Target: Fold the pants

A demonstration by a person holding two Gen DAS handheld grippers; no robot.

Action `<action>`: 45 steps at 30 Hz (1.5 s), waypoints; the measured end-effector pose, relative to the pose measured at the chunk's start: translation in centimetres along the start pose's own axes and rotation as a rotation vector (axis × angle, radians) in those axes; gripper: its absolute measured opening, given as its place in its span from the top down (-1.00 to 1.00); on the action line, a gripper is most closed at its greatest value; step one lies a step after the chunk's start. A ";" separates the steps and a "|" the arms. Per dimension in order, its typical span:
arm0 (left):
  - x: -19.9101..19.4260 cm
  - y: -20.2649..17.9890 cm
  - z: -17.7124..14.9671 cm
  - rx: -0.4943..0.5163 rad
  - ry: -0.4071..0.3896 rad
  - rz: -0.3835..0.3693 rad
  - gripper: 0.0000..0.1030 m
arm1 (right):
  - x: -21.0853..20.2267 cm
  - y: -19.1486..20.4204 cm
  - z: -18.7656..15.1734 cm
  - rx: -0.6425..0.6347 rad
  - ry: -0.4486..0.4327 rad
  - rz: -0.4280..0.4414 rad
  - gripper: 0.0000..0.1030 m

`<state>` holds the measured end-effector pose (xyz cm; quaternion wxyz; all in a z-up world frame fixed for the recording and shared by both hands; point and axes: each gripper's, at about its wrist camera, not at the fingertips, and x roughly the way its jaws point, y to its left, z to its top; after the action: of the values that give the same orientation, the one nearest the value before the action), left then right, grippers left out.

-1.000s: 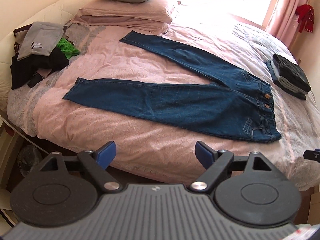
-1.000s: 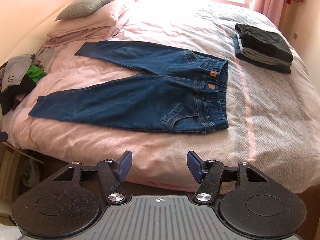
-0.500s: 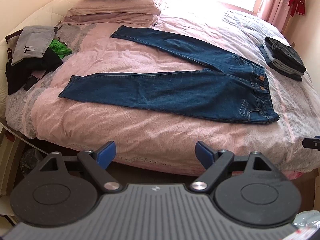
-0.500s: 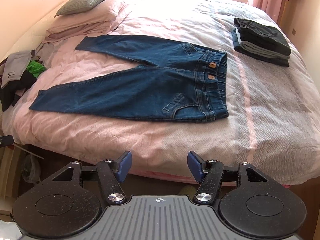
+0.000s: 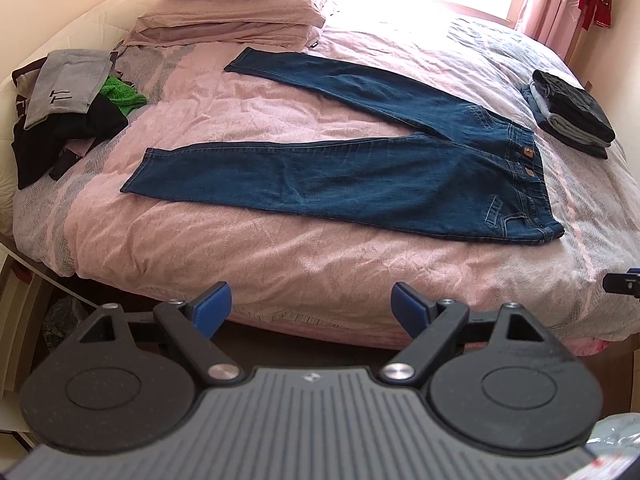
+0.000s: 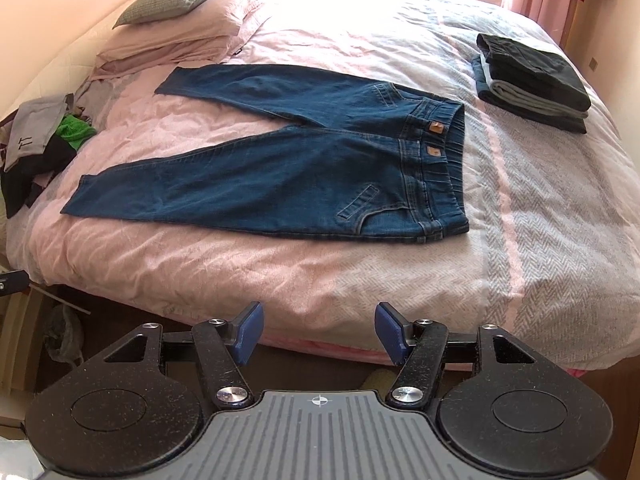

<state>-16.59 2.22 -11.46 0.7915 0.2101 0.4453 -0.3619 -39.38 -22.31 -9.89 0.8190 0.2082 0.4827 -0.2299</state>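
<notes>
Blue jeans (image 5: 360,176) (image 6: 304,176) lie flat on the pink bedspread (image 5: 240,256) (image 6: 280,276), legs spread in a V toward the left, waistband to the right. My left gripper (image 5: 312,306) hangs open over the bed's near edge, short of the jeans, nothing between its blue pads. My right gripper (image 6: 319,332) is open too, also at the near edge below the waistband end, holding nothing. A tip of the right gripper shows at the left wrist view's right border.
A stack of folded dark clothes (image 5: 572,124) (image 6: 532,84) sits at the bed's right. A loose heap of grey, black and green clothes (image 5: 68,112) (image 6: 36,152) lies at the left. Pillows (image 5: 236,4) (image 6: 180,12) lie at the head; pink curtains and a bright window behind.
The jeans sit slightly higher and farther in both views, as both grippers drew back a little from the bed. Nothing on the bed has moved.
</notes>
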 end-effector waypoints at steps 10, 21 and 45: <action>1.0 1.0 0.2 -0.026 0.012 0.019 -0.65 | 1.5 0.7 1.2 -0.029 0.015 0.014 -0.14; 4.7 -0.3 3.2 -0.036 0.059 0.039 -0.66 | 4.9 -0.9 5.0 -0.027 0.054 0.023 -0.14; 20.5 -5.5 18.9 0.034 0.103 0.081 -0.67 | 18.2 -15.5 19.4 0.114 0.135 -0.015 -0.14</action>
<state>-3.32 -21.66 -19.31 0.7779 0.2596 0.4704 -0.3259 -27.06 -48.90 -19.16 0.7699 0.2659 0.5243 -0.2485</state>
